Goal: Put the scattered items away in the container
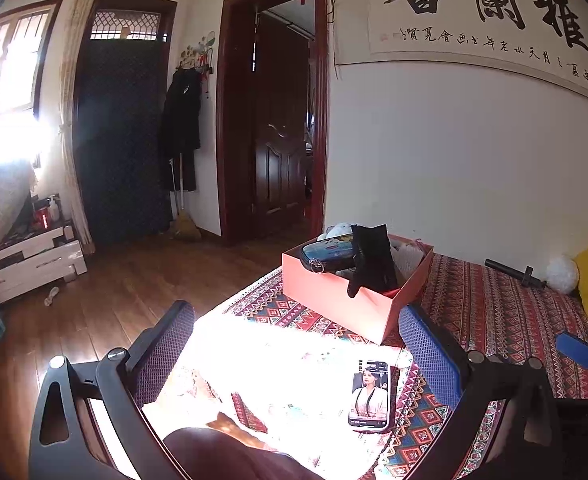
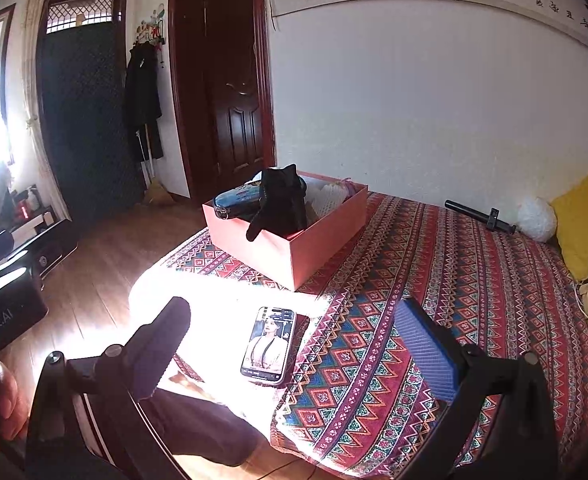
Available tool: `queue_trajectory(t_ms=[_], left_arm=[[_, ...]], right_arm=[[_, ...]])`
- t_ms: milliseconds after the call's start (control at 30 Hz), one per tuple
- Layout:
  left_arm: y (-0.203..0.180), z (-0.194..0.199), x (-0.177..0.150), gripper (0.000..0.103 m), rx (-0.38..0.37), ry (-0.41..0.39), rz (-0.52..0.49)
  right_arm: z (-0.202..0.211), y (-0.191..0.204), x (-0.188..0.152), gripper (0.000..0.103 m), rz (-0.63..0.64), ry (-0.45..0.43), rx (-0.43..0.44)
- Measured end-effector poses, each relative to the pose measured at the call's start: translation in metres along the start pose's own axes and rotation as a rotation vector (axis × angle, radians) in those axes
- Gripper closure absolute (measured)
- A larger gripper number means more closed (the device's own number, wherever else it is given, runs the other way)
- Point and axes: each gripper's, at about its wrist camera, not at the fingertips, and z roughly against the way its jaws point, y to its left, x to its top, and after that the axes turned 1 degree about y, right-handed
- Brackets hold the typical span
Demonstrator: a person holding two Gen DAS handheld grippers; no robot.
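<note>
An open orange box (image 1: 333, 298) (image 2: 317, 246) stands on the patterned cloth. A black glove (image 1: 371, 262) (image 2: 280, 208) hangs over its near rim, beside a blue pouch (image 1: 325, 254) (image 2: 238, 198) and white items inside. A phone (image 1: 369, 394) (image 2: 270, 346) with a lit screen lies flat on the cloth in front of the box. My left gripper (image 1: 297, 354) is open, held back from the box, with the phone between its fingers' line of sight. My right gripper (image 2: 299, 350) is open too, with the phone lying on the cloth between its fingers.
A black rod (image 1: 513, 272) (image 2: 479, 214), a white bundle (image 1: 561, 274) (image 2: 537, 218) and a yellow cushion (image 2: 585, 222) lie by the white wall. The cloth's left edge drops to a wooden floor (image 1: 94, 312). A person's knee (image 1: 230, 456) shows below.
</note>
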Motion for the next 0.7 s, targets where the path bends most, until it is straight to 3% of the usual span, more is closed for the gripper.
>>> queue_trajectory(t_ms=[700], left_arm=[[-0.016, -0.005, -0.007, 0.0, -0.03, 0.018, -0.031]], right_arm=[[0.001, -0.011, -0.005, 0.001, -0.013, 0.017, -0.023]])
